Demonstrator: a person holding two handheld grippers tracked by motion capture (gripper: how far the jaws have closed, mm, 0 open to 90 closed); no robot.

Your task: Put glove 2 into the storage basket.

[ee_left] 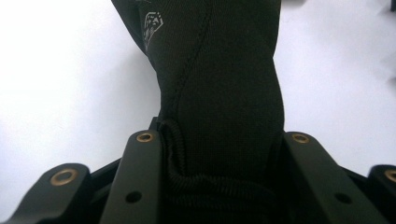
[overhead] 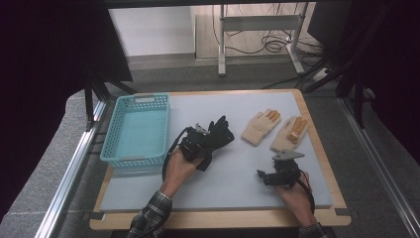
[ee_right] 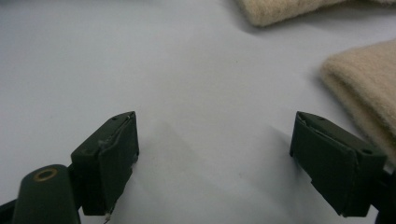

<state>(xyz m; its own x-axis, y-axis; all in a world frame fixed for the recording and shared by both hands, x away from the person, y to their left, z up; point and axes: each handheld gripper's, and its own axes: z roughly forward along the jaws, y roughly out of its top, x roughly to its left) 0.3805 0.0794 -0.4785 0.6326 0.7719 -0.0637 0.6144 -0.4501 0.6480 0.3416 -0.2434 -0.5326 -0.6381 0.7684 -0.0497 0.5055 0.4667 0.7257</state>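
Here, from the high view, my left tongs sit near the middle of the pale grey surface, clamped on the cuff end of a black fabric glove whose fingers splay up and to the right. Just to the left of it stands a light blue plastic basket with a lattice wall, close to the surface's left edge. My right tongs rest lower on the right side, well apart from the black glove, pointing left, with the grey three-cornered plate on top. Beyond them lie two cream knitted gloves with orange fingertips, one nearer the middle and the other just beside it to the right; they lie close together, though I cannot tell whether they touch.

In the left gripper view, the black glove runs up from between my two black jaws, which press on it from both sides, drawn in narrow around the bunched fabric. A small pale emblem is printed near the glove's top left. The pale surface lies blurred behind it.

In the right gripper view, my right tongs stand wide with bare surface between the jaws. One cream glove lies just beside the right-hand jaw, and the other's edge shows at the top.
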